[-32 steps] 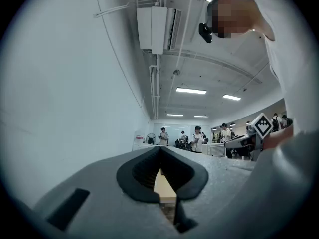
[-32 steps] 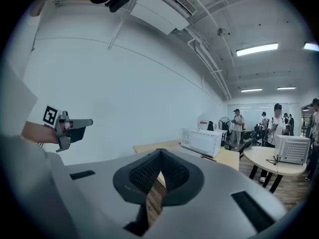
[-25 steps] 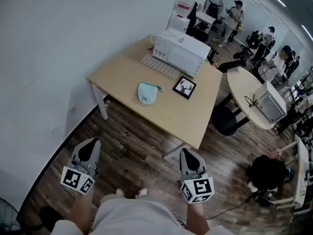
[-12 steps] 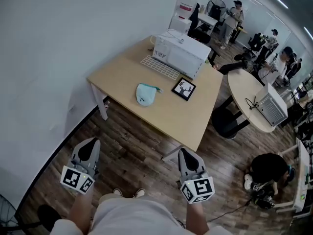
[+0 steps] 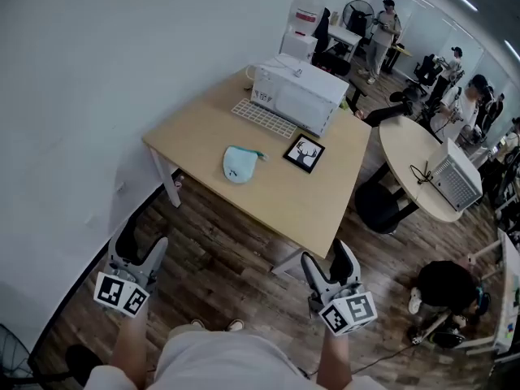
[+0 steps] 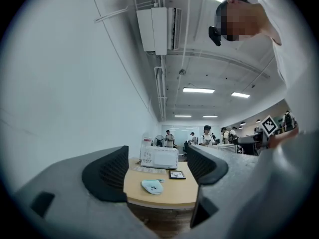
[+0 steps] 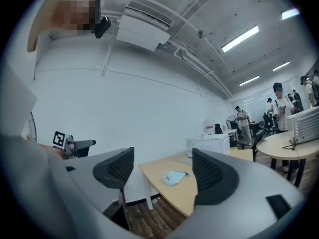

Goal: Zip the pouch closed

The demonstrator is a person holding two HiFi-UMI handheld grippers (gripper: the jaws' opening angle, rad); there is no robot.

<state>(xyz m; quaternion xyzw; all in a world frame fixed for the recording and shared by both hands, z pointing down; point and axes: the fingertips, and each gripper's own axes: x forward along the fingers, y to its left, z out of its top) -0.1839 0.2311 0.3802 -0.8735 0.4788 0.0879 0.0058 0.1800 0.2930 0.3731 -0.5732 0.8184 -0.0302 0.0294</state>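
A light blue pouch (image 5: 240, 163) lies on the wooden table (image 5: 317, 201), far ahead of both grippers. The left gripper view shows the pouch (image 6: 152, 185) small in the distance, and so does the right gripper view, pouch (image 7: 174, 178). My left gripper (image 5: 140, 242) hangs over the floor at the lower left. Its jaws are opening, with nothing between them. My right gripper (image 5: 327, 258) is held near the table's front corner, its jaws also opening and empty. Each camera looks out between its own parted dark pads: left gripper (image 6: 157, 166), right gripper (image 7: 162, 171).
On the table stand a white appliance (image 5: 296, 94), a keyboard (image 5: 264, 118) and a framed deer picture (image 5: 305, 153). A white wall runs along the left. A round table (image 5: 422, 165) and a crouching person (image 5: 447, 287) are at the right, with several people further back.
Both grippers' jaws have gone from shut to parted. The right gripper has shifted to the right and turned slightly; the left has stayed about in place.
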